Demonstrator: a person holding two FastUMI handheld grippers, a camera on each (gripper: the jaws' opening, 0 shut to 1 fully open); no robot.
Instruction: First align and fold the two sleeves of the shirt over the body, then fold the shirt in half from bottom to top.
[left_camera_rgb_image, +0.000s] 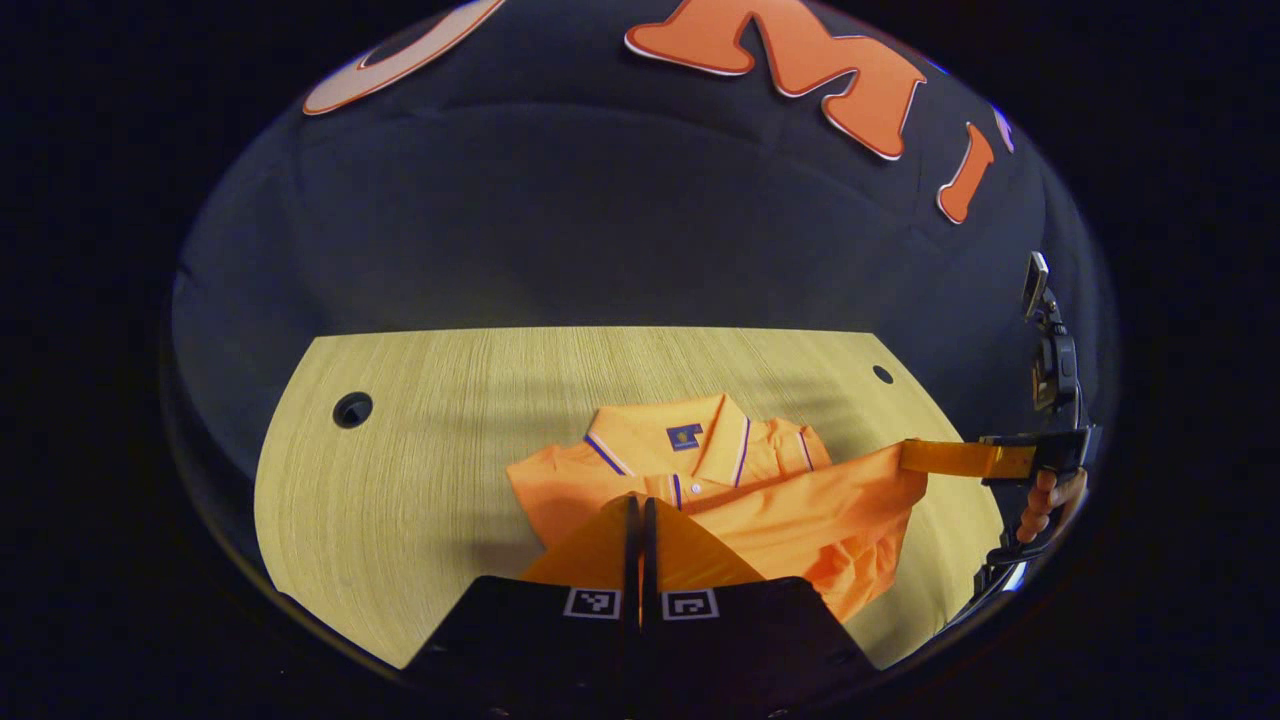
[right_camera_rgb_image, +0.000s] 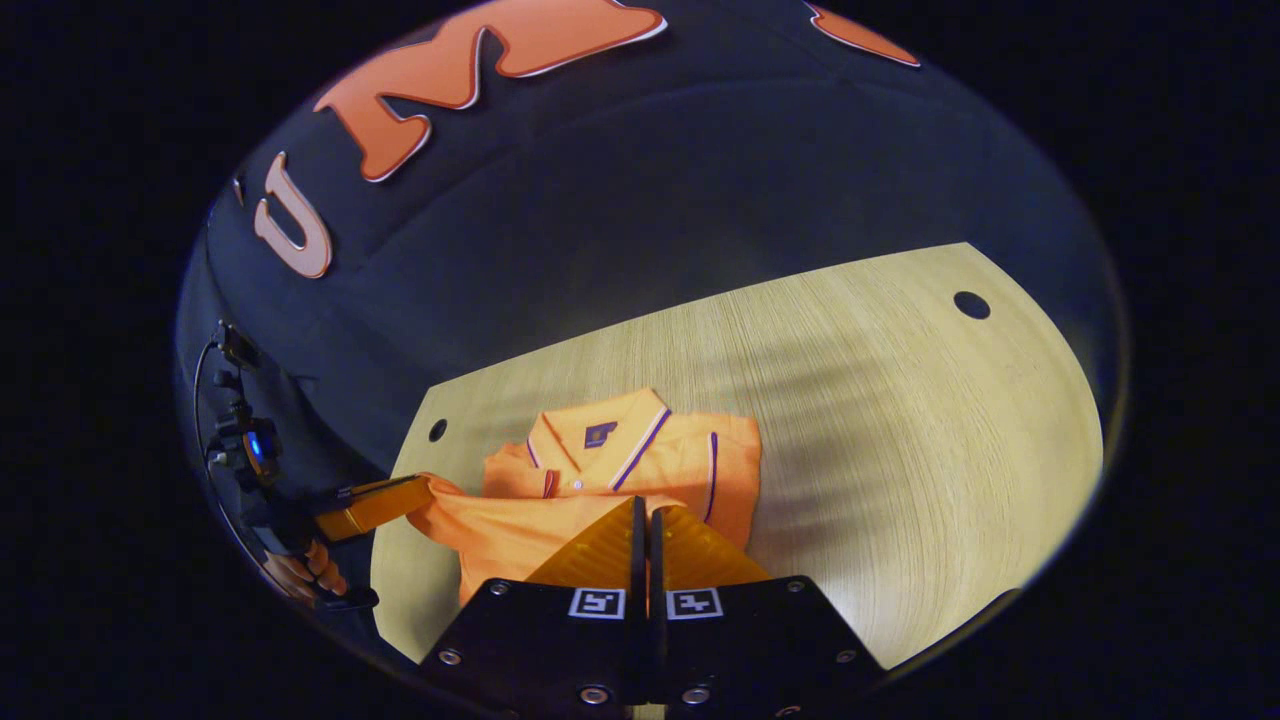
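- the table (left_camera_rgb_image: 420, 480) under you is pale wood with a fine straight grain, its corners rounded, with a round dark hole (left_camera_rgb_image: 352, 410) near each far corner.
- the shirt (left_camera_rgb_image: 740, 500) is a soft knit polo lying on that table, collar toward the far wall; the collar (left_camera_rgb_image: 690, 440) is flat and pointed, edged with thin dark and pale stripes, and a small dark square label sits inside the neck.
- the far part of the shirt lies smooth and flat; the near part is lifted and rumpled, with a slanting fold across the chest and loose creases toward the hem corner.
- in the left gripper view, your left gripper (left_camera_rgb_image: 640, 512) shows its two fingers pressed together, tips just over the shirt's near edge below the placket; you cannot tell from here whether cloth is caught between them.
- in the same view the right gripper (left_camera_rgb_image: 915, 458) reaches in from the side, held by a hand (left_camera_rgb_image: 1045, 505), its tip touching a pulled-up corner of the shirt.
- in the right gripper view, the right gripper's (right_camera_rgb_image: 642, 515) fingers are also closed flat against each other over the near fabric; a pinch on cloth cannot be confirmed.
- there the left gripper (right_camera_rgb_image: 420, 492) meets a stretched corner of the shirt (right_camera_rgb_image: 640, 470) at the side.
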